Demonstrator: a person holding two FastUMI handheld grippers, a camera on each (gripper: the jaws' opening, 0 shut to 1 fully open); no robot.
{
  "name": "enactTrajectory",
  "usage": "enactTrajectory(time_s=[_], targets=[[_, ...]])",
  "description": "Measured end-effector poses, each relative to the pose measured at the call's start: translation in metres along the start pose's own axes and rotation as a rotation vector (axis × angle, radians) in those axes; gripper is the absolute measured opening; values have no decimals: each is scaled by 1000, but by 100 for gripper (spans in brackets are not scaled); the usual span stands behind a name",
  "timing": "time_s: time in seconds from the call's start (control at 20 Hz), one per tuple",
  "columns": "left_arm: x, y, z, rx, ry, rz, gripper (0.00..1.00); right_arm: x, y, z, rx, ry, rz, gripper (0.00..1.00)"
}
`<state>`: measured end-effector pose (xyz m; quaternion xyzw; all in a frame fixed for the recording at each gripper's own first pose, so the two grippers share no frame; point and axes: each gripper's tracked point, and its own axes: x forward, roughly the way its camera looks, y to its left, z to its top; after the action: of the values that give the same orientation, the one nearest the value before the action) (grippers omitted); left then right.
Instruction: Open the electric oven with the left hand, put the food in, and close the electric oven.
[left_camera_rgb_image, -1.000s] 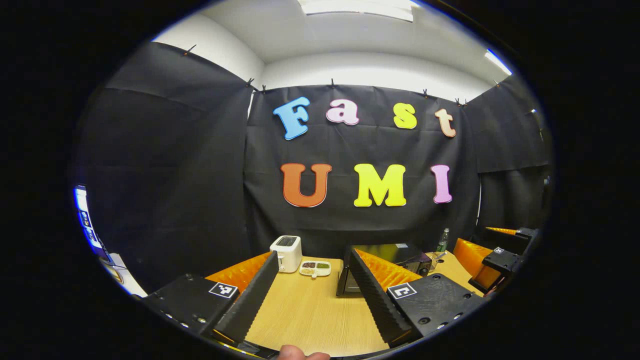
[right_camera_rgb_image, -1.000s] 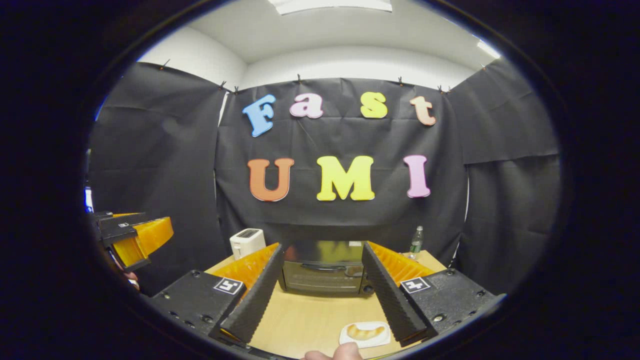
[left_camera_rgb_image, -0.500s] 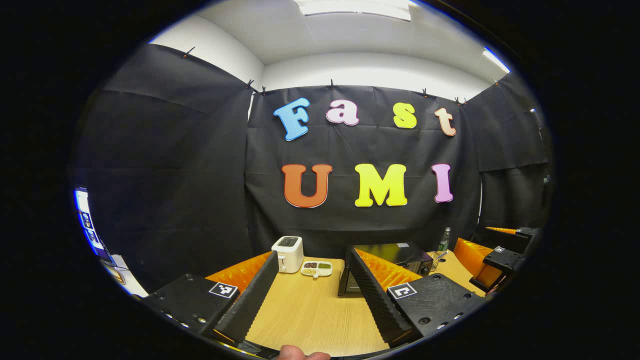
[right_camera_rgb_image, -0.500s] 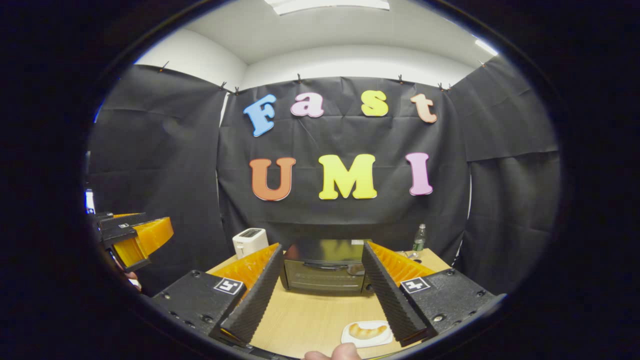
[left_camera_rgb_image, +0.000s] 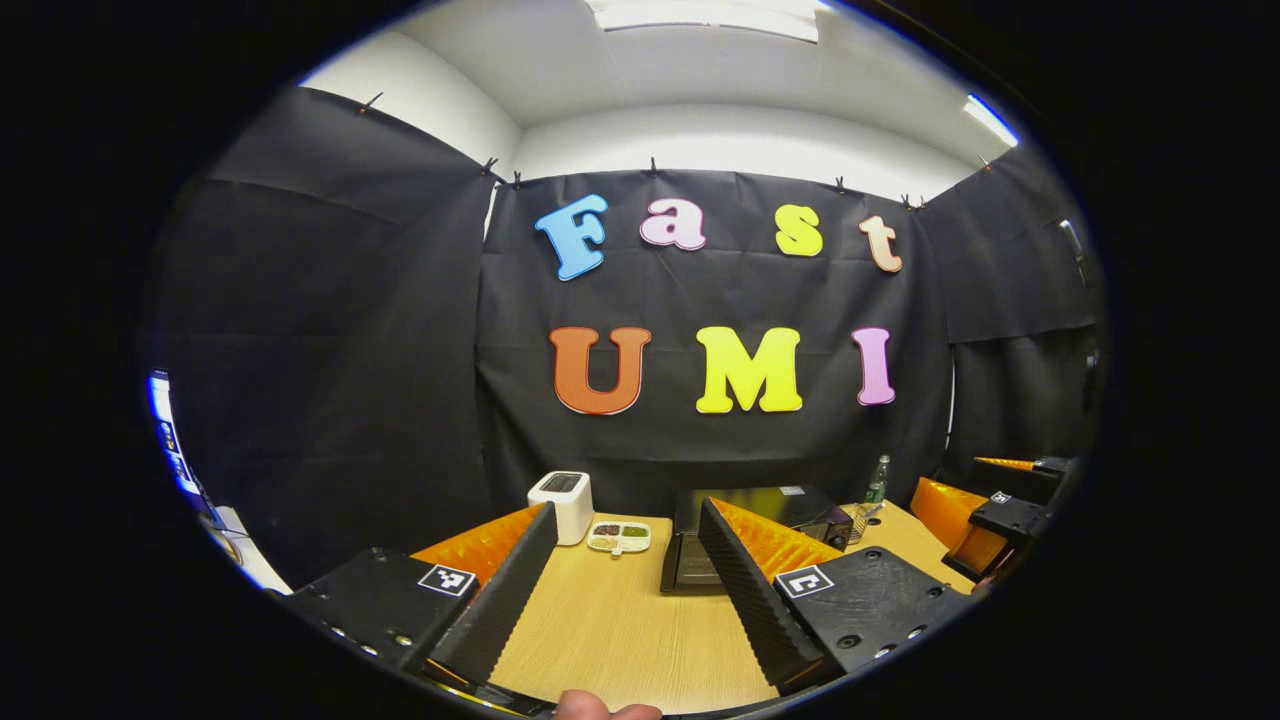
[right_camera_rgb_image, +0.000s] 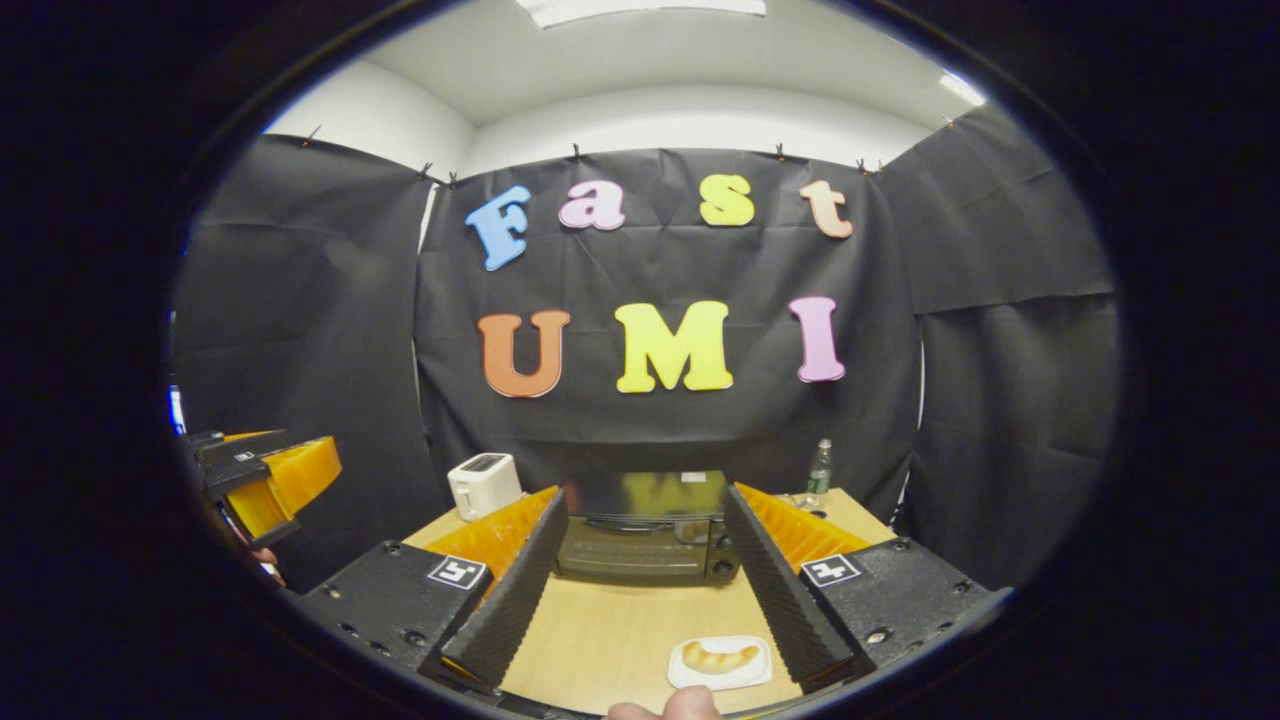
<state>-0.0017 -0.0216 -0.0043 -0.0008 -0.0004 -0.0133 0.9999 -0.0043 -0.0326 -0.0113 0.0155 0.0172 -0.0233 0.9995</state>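
Writing on oven (right_camera_rgb_image: 645, 535) unreadable; both claws (left_camera_rgb_image: 620, 590) (right_camera_rgb_image: 640, 590) spread.

No readable text. Square coded markers sit on the left claw (left_camera_rgb_image: 612, 598) and right claw (right_camera_rgb_image: 632, 600).

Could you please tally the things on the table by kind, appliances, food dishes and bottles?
Appliances: 2, toaster and oven
Food dishes: 2, croissant plate and snack tray
Bottles: 1, bottle
Total: 5
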Motion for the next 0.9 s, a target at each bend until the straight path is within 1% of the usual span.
enactTrajectory(time_s=[0.2, 0.35, 0.45, 0.6, 0.7, 0.9], targets=[[3, -3, -9, -22, 11, 8, 93, 1, -9, -1, -19, 10, -7, 97], [4, -5, -14, -17, 26, 26, 93, 6, -18, -2, -25, 11, -17, 97], [8, -13, -14, -17, 33, 25, 93, 12, -24, -4, -22, 18, -15, 97], [23, -34, -18, -9, 52, -3, 93, 18, -44, -4, -14, 25, -30, 97], [38, -51, -21, -10, 69, -22, 93, 22, -64, -2, -16, 14, -57, 100], [74, -100, -43, -60, 143, -95, 94, 33, -113, -4, 12, 14, -128, 100]])
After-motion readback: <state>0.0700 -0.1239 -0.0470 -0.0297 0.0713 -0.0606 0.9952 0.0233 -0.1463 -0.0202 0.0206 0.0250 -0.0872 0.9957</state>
